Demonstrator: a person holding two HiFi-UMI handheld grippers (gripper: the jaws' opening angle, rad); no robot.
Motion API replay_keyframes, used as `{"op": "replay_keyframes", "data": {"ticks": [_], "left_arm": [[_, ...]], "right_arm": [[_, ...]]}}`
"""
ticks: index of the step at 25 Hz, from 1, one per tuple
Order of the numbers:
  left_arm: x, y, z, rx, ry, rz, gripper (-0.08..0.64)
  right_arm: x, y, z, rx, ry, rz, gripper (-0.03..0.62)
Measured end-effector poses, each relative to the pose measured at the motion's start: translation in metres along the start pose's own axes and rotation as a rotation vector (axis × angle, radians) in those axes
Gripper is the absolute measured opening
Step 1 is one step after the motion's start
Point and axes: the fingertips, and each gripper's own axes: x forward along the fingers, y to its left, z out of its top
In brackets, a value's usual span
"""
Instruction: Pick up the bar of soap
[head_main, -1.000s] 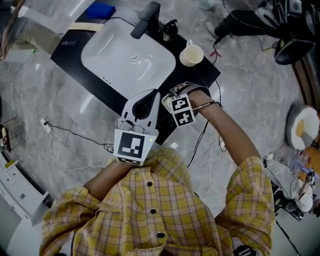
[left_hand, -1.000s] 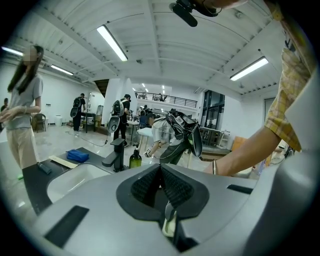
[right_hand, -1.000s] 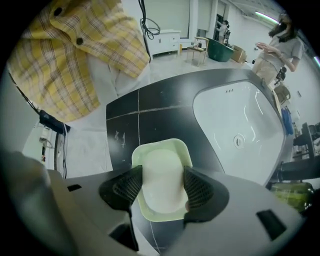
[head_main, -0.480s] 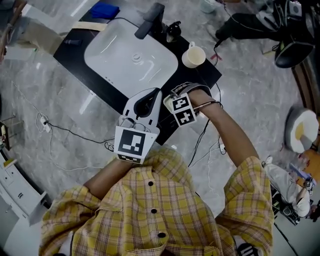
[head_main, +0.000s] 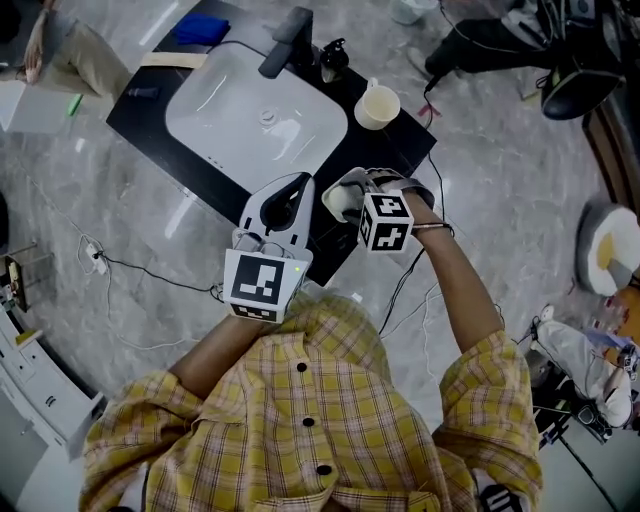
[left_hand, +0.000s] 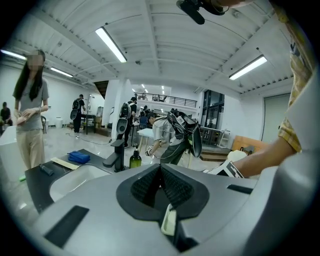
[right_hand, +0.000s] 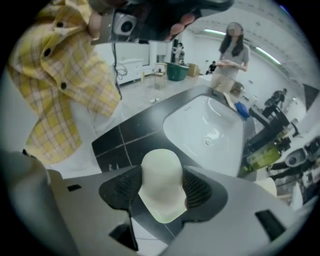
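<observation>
Soap bar (right_hand: 161, 187), pale and rounded, is clamped between the two black ribbed pads of the right tongs (right_hand: 160, 192), one pad pressing each side, with its top sticking out past the tips. In the head view the soap bar (head_main: 341, 200) sits at the front end of the right tongs (head_main: 352, 187), over the table edge on the near-right side of the sink (head_main: 255, 115); in the right gripper view it looks held off the table, not resting on it. The marker cube (head_main: 385, 222) on the right tongs is tilted toward the camera. Left tongs (left_hand: 160, 180) are clenched, pads together, nothing between them. Head view puts the left tongs (head_main: 298, 182) just left of the soap bar, tips at the near rim of the sink, pointing at it. Black table (head_main: 212, 185) carries the white sink. Behind the sink stands a dark faucet (head_main: 285, 42), with a bottle (head_main: 332, 55) just right of it and a pale cup (head_main: 378, 105) off the sink's far-right corner. A blue cloth-like thing (head_main: 200, 28) lies beyond the sink's far-left corner. A person (left_hand: 31, 107) stands past the sink's left end.
</observation>
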Motion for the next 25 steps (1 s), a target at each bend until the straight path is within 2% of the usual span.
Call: {"op": "replay_keyframes", "data": {"ticks": [6,10,15,19,25], "left_arm": [[-0.008,-0.015,0.003,0.002,-0.01,-0.007,0.011],[-0.015,-0.026,0.005,0.019,-0.022,-0.008,0.011],[-0.024,-0.041,0.005,0.027,-0.025,-0.008,0.011],[-0.033,-0.051,0.005,0.031,-0.04,-0.002,0.011],[-0.048,-0.062,0.01,0.035,-0.078,0.032,0.011]], "right_arm": [[-0.028,-0.01,0.017,0.398,-0.254,-0.192,0.261],[-0.065,-0.02,0.023,0.67,-0.406,-0.398,0.261],[-0.116,-0.026,0.02,0.936,-0.545,-0.659,0.261],[-0.153,-0.021,0.012,1.002,-0.589,-0.852,0.261],[-0.212,0.002,0.026,1.003,-0.689,-1.014,0.259]]}}
